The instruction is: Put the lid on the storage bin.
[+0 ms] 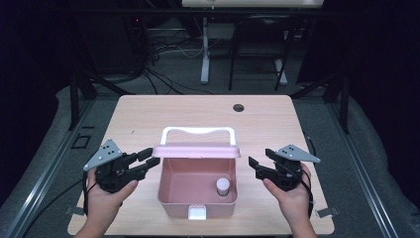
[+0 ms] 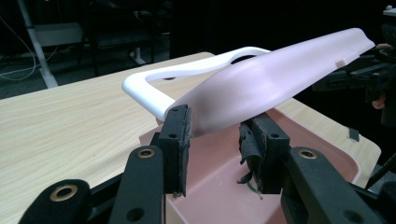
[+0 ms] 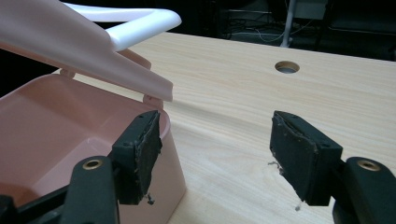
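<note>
The left tongs (image 1: 146,161) are pinching the raised lid (image 1: 196,150) of the pink box (image 1: 171,198), while the right tongs (image 1: 256,168) are hanging spread beside it.

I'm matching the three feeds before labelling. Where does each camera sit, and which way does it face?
High view: above the person's side, facing forward and down on the table; both forearms and claws show.
Left gripper view: on the left claw, facing the pink lid between its jaws.
Right gripper view: on the right claw, facing bare tabletop beside the pink box.
All share the lid.
</note>
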Available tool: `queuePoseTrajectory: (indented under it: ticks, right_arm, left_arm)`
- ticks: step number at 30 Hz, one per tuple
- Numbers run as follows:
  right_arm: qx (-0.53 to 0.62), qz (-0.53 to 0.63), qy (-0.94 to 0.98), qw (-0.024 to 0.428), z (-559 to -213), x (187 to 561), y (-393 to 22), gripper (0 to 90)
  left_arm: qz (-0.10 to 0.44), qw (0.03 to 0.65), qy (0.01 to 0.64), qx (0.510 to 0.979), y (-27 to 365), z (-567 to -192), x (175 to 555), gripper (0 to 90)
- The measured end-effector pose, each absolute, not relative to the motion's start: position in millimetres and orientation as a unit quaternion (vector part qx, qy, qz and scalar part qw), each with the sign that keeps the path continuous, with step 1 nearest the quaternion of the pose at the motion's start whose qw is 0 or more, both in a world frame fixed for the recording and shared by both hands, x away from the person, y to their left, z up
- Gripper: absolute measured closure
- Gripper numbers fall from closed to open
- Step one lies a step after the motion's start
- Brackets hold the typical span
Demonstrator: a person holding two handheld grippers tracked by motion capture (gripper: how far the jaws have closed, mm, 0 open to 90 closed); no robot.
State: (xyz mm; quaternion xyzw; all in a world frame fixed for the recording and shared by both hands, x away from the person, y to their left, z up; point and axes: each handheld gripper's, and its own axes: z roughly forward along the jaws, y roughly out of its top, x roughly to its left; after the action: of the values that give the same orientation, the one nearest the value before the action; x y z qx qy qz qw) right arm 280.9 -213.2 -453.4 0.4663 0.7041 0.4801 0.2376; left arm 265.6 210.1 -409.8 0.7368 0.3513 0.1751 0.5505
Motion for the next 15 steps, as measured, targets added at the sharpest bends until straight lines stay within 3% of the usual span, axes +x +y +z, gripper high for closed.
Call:
queuePoseTrajectory:
  ticks: [15]
  right_arm:
    - [0.462,0.472,0.709,0.246,-456,281,-213,34.5]
  left_arm:
    - [0.171,0.551,0.345,0.741,211,-421,251,61.6]
